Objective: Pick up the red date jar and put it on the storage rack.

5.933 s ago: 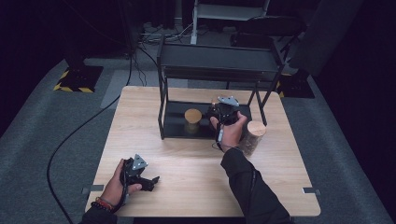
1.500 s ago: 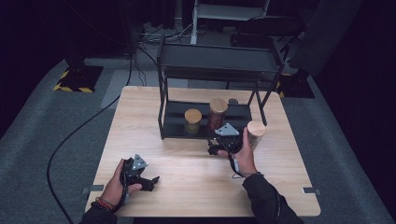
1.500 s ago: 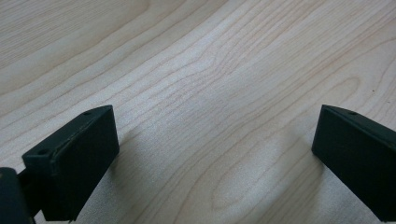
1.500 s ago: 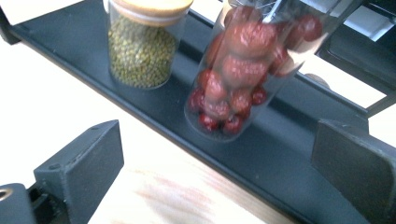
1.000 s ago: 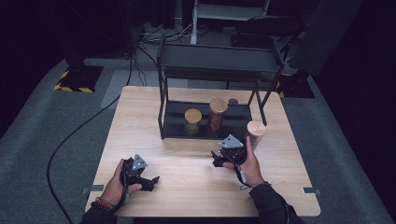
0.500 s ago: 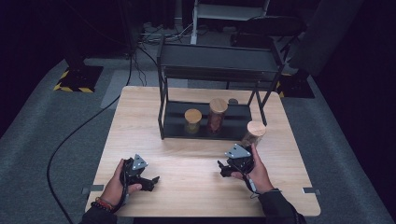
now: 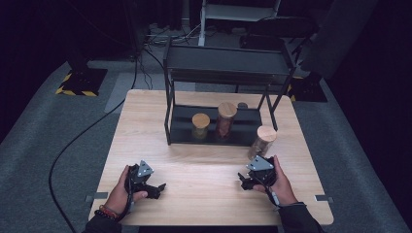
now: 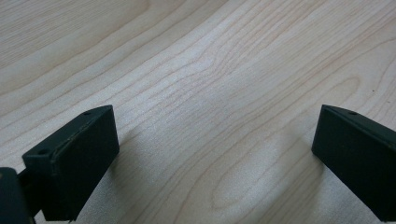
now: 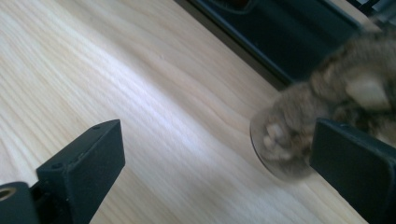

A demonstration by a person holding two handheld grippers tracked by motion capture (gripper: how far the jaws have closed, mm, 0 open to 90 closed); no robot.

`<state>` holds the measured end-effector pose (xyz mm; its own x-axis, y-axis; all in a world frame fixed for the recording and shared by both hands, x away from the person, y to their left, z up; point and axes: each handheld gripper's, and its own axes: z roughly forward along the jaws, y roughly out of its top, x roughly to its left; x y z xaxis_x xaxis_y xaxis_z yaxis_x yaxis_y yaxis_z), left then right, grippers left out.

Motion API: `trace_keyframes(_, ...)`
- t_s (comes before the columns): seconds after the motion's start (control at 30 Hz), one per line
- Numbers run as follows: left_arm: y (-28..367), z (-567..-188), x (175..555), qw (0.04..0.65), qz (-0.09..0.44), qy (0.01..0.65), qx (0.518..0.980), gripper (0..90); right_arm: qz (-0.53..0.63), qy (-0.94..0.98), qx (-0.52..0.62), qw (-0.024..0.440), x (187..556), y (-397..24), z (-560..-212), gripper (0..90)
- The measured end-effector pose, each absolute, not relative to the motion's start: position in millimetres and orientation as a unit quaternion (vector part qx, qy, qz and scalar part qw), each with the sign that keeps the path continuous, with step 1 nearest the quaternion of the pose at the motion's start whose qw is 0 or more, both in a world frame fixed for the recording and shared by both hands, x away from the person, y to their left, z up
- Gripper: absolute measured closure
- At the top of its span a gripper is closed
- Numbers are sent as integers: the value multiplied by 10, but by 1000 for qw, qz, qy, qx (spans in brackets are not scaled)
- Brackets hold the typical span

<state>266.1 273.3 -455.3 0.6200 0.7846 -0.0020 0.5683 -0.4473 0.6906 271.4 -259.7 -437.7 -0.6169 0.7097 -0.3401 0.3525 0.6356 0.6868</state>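
A black two-tier rack [image 7: 221, 133] stands at the back of the wooden table [image 7: 204, 165]. On its lower tier stand a short wood-lidded jar [image 7: 200, 125] and a taller jar [image 7: 226, 119] with reddish-brown contents. A third lidded jar [image 7: 262, 141] stands on the table by the rack's front right leg, and appears blurred [image 9: 289, 130] in the right gripper view. My right gripper [image 7: 244, 180] [image 9: 215, 154] rests low on the table just in front of that jar, open and holding nothing. My left gripper [image 7: 158, 188] [image 8: 215, 140] lies near the front left, open over bare wood.
The rack's dark lower tray [image 9: 280, 32] crosses the top of the right gripper view. Beyond the table, on the grey floor, lie a black cable [image 7: 73, 145] at the left and dark equipment at the back. Bare wood lies between the two grippers.
My right gripper has left the taller jar on the rack's lower tier and drawn back toward the front edge, past the jar on the table. The left gripper has stayed put.
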Motion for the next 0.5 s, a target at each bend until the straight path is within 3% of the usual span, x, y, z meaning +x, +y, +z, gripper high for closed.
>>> trace_keyframes(0.5, 2733, -4553, 2661, 335, 161, 405, 835, 4, 272, 851, 333, 302, 2616, -2872, -4445, 31)
